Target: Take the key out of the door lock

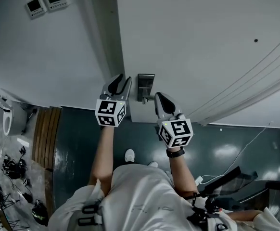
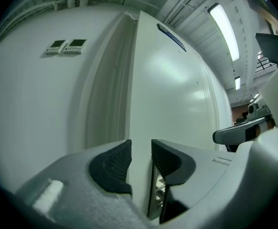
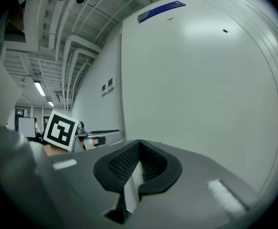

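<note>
Square the spread left gripper (image 1: 121,83) onto the door lock (image 1: 146,86) (key itself not discernible), keeping the pressed-together right gripper (image 1: 160,98) clear.

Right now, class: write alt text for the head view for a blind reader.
A person holds two grippers up to a white door, either side of its lock plate: left gripper open, right gripper shut.
</note>
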Action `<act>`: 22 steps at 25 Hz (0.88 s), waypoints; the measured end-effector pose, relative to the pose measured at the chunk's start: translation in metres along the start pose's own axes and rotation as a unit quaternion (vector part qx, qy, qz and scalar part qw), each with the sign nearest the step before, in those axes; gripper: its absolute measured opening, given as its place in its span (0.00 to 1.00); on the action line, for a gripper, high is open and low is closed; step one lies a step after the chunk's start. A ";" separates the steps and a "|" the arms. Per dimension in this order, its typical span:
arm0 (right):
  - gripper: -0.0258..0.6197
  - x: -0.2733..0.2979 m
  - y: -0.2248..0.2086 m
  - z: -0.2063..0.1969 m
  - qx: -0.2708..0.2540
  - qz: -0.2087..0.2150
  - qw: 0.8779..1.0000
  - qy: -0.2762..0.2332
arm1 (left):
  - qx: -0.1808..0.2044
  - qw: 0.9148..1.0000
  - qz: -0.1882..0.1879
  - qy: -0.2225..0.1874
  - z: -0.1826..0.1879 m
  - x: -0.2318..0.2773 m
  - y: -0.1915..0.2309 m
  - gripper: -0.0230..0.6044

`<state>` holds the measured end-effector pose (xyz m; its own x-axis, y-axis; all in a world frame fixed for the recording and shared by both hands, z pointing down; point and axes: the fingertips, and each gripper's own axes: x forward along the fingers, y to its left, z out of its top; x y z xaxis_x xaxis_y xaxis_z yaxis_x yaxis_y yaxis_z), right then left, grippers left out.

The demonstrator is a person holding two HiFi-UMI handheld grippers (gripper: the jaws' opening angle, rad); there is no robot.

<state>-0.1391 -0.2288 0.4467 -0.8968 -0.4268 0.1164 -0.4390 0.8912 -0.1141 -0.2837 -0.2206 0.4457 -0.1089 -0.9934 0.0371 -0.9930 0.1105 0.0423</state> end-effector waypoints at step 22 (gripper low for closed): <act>0.05 0.031 -0.027 -0.200 0.244 -0.007 0.963 0.111 | -0.013 0.997 -0.066 -0.025 -0.012 0.034 0.026 0.17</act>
<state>-0.1442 -0.2355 0.6511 -0.8809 -0.3460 0.3231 -0.4725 0.6845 -0.5552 -0.3124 -0.2514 0.4595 0.0194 -0.9996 -0.0210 -0.9973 -0.0209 0.0701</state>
